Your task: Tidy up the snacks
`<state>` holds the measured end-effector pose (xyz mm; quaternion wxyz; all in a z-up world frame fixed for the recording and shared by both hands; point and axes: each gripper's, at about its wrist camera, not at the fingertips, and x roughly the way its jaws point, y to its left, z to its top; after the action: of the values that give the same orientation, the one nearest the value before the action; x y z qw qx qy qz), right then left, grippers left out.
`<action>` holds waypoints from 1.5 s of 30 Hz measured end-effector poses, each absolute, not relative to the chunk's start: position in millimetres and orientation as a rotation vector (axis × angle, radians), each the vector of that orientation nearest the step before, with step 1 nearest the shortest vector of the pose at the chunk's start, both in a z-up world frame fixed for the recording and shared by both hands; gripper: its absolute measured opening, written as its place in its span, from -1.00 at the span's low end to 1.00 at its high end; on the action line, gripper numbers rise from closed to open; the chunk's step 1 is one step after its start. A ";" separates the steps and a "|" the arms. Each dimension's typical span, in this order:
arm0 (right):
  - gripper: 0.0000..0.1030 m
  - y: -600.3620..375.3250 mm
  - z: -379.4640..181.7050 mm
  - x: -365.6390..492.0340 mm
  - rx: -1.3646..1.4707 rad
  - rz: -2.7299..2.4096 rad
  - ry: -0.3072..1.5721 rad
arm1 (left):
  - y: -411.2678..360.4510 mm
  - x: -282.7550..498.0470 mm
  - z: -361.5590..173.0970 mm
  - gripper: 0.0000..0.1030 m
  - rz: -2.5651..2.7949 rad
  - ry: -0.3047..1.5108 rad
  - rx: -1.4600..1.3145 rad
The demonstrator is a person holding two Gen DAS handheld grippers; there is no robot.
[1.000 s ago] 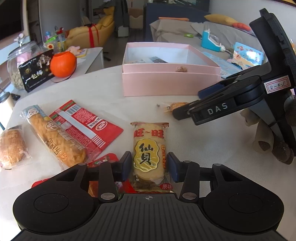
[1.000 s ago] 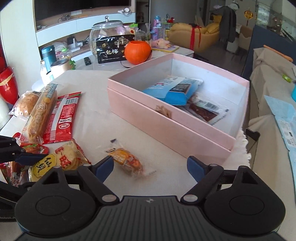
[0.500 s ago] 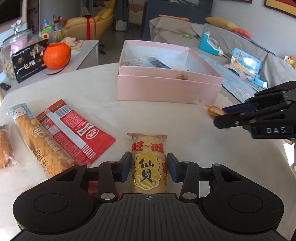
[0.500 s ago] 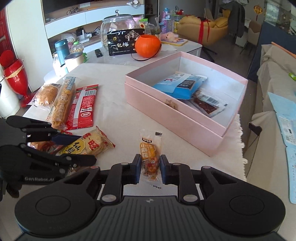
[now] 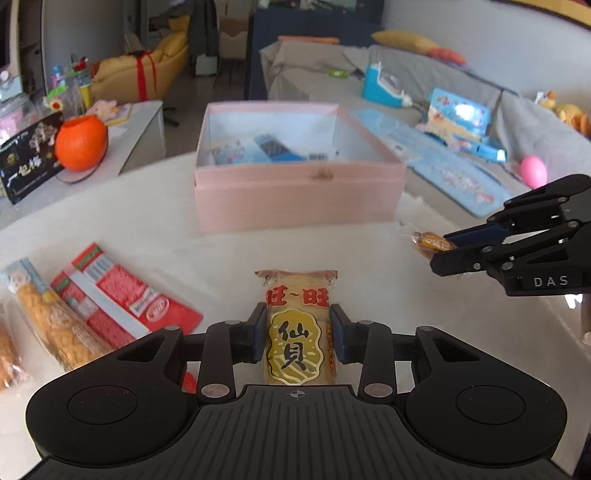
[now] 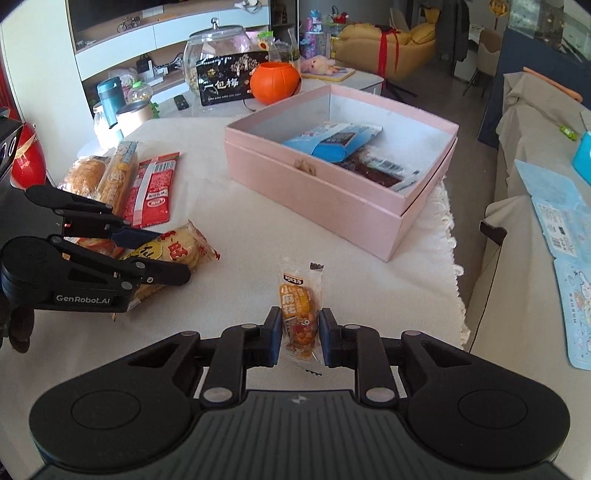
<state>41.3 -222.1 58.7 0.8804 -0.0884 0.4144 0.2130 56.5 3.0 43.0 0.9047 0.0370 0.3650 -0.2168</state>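
A lived-in home is shown, most likely a living room joined to a dining corner. A yellow armchair [image 6: 384, 35] tied with a red ribbon is seen at the back, and a long sofa under a grey cover [image 5: 424, 85] is strewn with cushions, toys and blue packets. Wall shelves [image 6: 155, 33] with small ornaments are fitted behind a side counter, where a glass jar [image 6: 218, 44], a teal flask [image 6: 110, 98] and an orange pumpkin-shaped pot [image 6: 275, 82] are kept. A round worktop [image 6: 236, 229] is spread with a pale cloth, and packaged snacks and a pink gift box [image 6: 332, 177] are laid out on it.
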 end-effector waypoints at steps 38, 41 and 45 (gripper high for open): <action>0.61 -53.0 52.7 25.2 -0.345 0.804 0.833 | 196.2 -18.6 34.1 -0.19 -0.050 0.790 -0.368; 0.61 -36.1 46.1 24.8 -0.367 0.809 0.848 | 183.5 -19.5 25.2 -0.20 -0.115 0.825 -0.390; 0.68 -44.2 41.7 32.3 -0.360 0.774 0.866 | 166.0 -14.1 18.4 -0.18 -0.162 0.831 -0.413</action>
<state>32.3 -44.2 41.7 0.8209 -0.1692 0.4066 0.3635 -14.1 166.0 18.4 0.8912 -0.1992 0.4001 -0.0778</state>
